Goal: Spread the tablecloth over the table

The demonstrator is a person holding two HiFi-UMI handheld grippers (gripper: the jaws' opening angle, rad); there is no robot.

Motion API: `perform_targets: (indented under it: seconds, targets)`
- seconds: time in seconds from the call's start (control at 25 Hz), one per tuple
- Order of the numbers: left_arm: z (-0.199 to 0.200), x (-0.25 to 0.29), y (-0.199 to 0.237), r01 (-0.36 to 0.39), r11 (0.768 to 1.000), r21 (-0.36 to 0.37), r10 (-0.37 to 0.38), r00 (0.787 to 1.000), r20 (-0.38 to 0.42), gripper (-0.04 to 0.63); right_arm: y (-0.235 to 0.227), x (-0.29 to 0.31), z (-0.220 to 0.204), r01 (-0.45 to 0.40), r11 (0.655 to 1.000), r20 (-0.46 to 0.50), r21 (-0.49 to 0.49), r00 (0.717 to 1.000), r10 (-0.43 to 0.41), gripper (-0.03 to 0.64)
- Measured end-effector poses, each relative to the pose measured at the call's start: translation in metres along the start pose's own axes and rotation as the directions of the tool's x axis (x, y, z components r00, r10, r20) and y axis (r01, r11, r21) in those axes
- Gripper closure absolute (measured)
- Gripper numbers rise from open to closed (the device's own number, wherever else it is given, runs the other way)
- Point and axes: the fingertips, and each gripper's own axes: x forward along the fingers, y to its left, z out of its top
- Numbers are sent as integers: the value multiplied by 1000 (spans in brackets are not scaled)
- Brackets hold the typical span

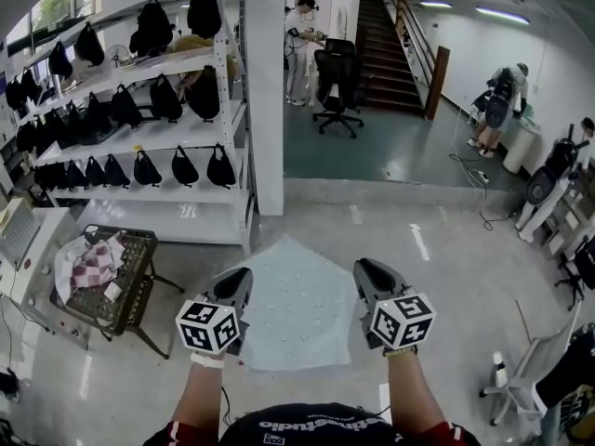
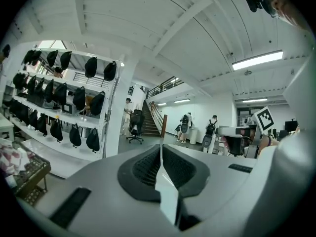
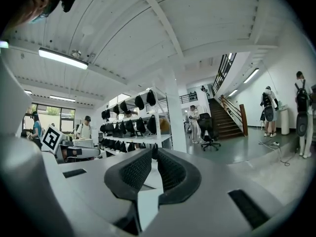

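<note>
Lower centre: left gripper (image 1: 236, 277) and right gripper (image 1: 368, 269) are side by side and apart. Each is clamped on an edge of the pale tablecloth (image 1: 299, 307), and both gripper views show thin cloth pinched between the pads. The tablecloth spreads between and beyond the two grippers, above the pale floor (image 1: 437, 277). At its left is a wire basket (image 1: 136, 295) holding a checkered cloth (image 1: 93, 266). Farther off, upper left, stands a white shelf rack (image 1: 186, 130) with black bags (image 1: 165, 98). Beyond, top centre, are an office chair (image 1: 337, 77) and stairs (image 1: 383, 49).
</note>
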Motion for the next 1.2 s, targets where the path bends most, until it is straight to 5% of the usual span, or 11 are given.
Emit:
perform_targets:
  seconds: [0.24, 0.6, 1.2]
  targets:
    - [5, 0, -9, -28, 998, 62, 27, 999, 18, 578, -11, -15, 1, 59, 998, 30, 14, 998, -60, 580]
    - [9, -7, -19, -31, 998, 52, 30, 999, 23, 578, -20, -36, 13, 131, 991, 87, -3, 988, -130, 591]
    - [3, -9, -22, -33, 997, 70, 33, 999, 8, 577, -16, -34, -2, 110, 994, 36, 4, 993, -110, 591]
